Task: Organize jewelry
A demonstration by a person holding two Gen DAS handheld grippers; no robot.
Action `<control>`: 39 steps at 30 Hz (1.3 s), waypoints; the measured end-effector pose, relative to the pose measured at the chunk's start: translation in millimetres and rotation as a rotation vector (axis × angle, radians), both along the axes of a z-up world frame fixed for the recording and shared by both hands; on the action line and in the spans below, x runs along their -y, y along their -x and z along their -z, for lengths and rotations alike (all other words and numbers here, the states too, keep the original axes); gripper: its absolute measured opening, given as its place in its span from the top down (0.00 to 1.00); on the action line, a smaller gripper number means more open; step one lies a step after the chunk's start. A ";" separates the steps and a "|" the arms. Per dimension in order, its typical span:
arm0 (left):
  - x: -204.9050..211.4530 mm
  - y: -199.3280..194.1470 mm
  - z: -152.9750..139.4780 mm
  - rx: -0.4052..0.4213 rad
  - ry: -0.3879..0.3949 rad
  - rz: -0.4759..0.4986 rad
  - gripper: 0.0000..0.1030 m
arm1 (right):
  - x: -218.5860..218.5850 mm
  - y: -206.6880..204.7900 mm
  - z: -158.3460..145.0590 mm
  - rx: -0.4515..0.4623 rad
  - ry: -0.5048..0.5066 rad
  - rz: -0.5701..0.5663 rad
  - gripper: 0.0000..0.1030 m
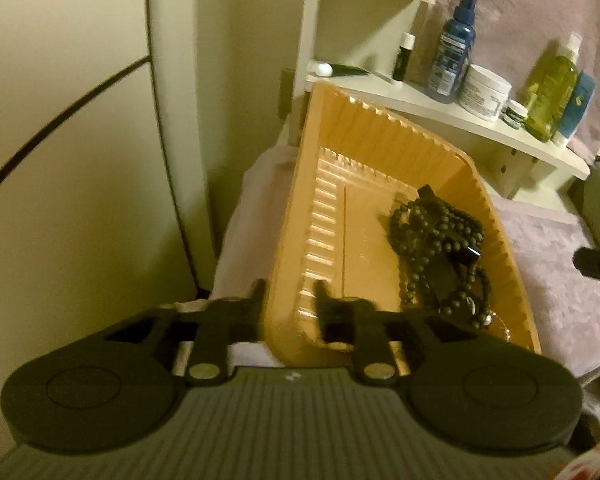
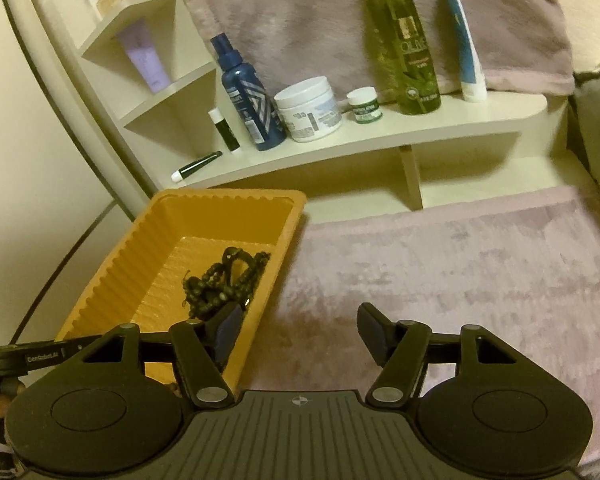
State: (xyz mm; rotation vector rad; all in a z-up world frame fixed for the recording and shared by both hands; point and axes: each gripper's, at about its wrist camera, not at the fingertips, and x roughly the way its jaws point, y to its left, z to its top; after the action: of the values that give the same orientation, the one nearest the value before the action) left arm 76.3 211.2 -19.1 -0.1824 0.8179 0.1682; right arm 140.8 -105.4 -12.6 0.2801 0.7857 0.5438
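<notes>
A: Left gripper (image 1: 290,296) clamped on near wall of orange tray (image 1: 380,128), one finger outside, one inside. Tray tipped up off pink plush cover (image 1: 560,248), probably to steady or shift it. Dark beaded jewelry (image 1: 440,248) heaped against the tray's right side, likely slid there by the tilt.

B: Right gripper (image 2: 298,334) spread wide, gripping nothing; left finger just over tray rim (image 2: 288,236), right finger above the cover. Likely poised for a reach into the tray.

A: Shown only in left wrist view: the clamp on the wall; a black clasp or tag among the beads.

B: Shown only in right wrist view: broad bare stretch of cover beside the tray; whole shelf (image 2: 380,140) with bottles and jars. No further jewelry in sight; sorting judged barely begun.
</notes>
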 end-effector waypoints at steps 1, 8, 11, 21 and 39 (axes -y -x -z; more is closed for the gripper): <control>-1.3 2.1 -0.3 0.000 -0.002 -0.008 0.64 | 1.1 2.4 0.3 -0.002 -0.004 0.004 0.36; -5.8 17.2 -15.2 0.033 -0.039 -0.045 0.63 | 7.8 18.5 -3.2 -0.007 -0.011 0.020 0.34; 3.7 24.7 -29.6 0.052 -0.068 -0.039 0.61 | 7.5 28.2 -7.8 -0.014 0.015 0.030 0.33; 60.5 49.6 -39.9 0.043 -0.085 0.065 0.02 | 4.4 62.3 -13.8 -0.083 0.168 0.040 0.31; 111.1 78.8 -16.2 -0.068 0.009 0.105 0.00 | 15.1 105.5 -15.8 -0.124 0.263 0.045 0.30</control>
State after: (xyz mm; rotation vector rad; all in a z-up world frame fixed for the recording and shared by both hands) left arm -2.5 100.1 -2.9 -0.1418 0.8939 0.0720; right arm 35.3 -120.6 3.2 0.0891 0.9583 0.3776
